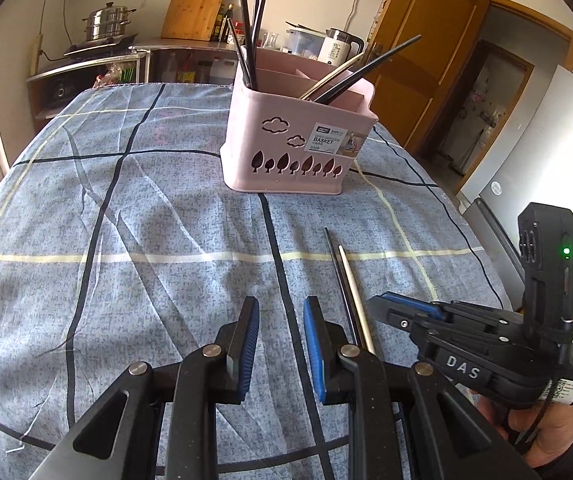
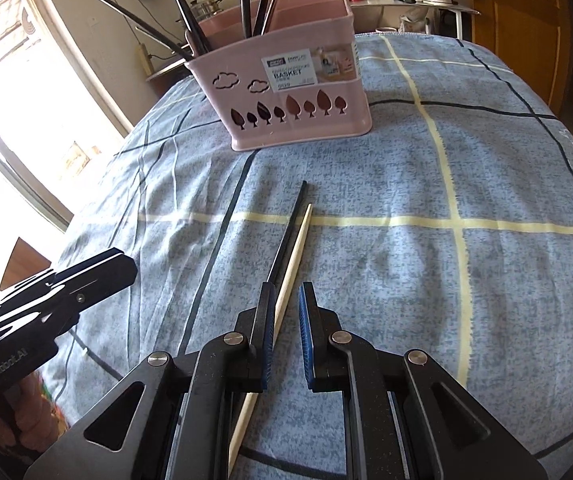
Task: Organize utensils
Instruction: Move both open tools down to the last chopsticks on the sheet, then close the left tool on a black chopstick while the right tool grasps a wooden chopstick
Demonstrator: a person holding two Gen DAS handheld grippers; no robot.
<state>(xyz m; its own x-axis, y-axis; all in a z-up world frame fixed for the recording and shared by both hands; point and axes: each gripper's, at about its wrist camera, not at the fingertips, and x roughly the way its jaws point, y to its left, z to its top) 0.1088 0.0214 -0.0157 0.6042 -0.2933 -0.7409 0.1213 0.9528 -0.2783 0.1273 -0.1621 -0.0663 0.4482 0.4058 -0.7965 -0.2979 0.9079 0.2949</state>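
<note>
Two chopsticks lie loose on the counter (image 2: 426, 280) — one black chopstick (image 2: 286, 232) and one pale wooden chopstick (image 2: 292, 264), side by side and almost touching, long axes running straight ahead of the right hand-held gripper (image 2: 286, 300) toward the pink basket (image 2: 286, 92). Their far tips point at the basket and stop well short of it. The right hand-held gripper hangs over their near ends, fingers spread, the pale stick passing between them close to the left pad, nothing pinched. The left hand-held gripper (image 1: 281, 314) is spread too and empty, with the pair just to its right. Ahead of both, bare checked cloth up to the basket; wide room to the right — the counter edge curves away there. In the basket, three dark sticks stand upright at one corner, and several more lean out.
</note>
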